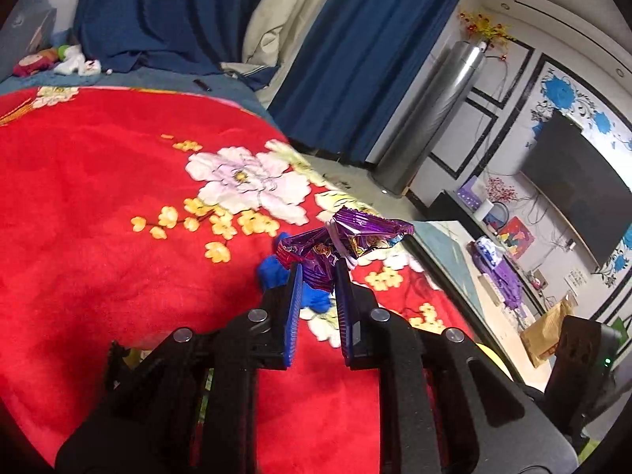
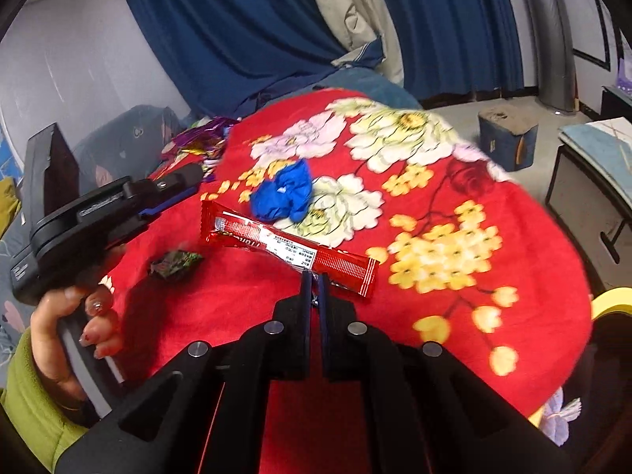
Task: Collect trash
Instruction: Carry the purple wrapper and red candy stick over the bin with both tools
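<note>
Currently, the left gripper (image 1: 319, 272) fingers clamp a purple wrapper (image 1: 347, 239) above the red blanket (image 1: 98, 205). The right gripper (image 2: 314, 282) fingers pinch a red wrapper (image 2: 284, 243). A blue wad (image 2: 282, 191) lies on the blanket.

A red blanket (image 2: 434, 308) (printed with pale and yellow flowers) covers the bed. On it lie a crumpled blue wad (image 2: 282, 191) and a small dark wrapper (image 2: 175, 262), well apart.
</note>
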Demonstrator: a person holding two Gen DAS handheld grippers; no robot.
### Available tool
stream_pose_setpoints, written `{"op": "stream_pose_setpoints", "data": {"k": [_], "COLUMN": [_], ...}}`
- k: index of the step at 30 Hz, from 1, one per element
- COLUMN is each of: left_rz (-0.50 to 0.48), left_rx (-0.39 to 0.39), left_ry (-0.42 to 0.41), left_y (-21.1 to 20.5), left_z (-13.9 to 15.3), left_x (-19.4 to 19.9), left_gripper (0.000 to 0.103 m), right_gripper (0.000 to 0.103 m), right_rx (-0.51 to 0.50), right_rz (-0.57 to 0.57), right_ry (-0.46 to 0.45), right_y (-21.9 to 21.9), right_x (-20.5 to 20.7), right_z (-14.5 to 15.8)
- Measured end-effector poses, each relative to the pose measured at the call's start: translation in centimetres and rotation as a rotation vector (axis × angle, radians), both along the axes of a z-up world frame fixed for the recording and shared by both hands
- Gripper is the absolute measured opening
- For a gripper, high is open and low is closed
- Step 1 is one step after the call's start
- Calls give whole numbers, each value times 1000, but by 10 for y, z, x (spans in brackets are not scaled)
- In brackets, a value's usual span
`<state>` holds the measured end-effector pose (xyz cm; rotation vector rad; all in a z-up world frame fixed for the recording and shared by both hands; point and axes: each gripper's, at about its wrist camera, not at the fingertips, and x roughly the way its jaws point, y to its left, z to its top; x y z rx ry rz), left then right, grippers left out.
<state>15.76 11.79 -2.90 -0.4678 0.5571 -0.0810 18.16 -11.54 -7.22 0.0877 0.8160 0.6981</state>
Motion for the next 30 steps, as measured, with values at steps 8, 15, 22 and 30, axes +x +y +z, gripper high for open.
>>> {"op": "stream_pose_setpoints", "data": {"k": [8,15,22,30], "left_rz": [-75,-147,-220,-312], "left_rx": [24,48,75,111], "left_ry": [-44,-70,-83,-83], "left_y": [-29,-57,-86,-121], "left_z": [17,25,28,24], "left_x": [-8,-11,-14,-18], "left_gripper": [11,11,11,11], "right_gripper": [4,4,4,4], "right_rx": [1,2,4,12], "right_rz": [-72,-147,-234,-336], "right_ry": [-51,-92,-114,-111], "right_y": [-32,-67,-107,-152], "right_x": [-3,-7,-10,-15], "right_z": [16,31,38,36]}}
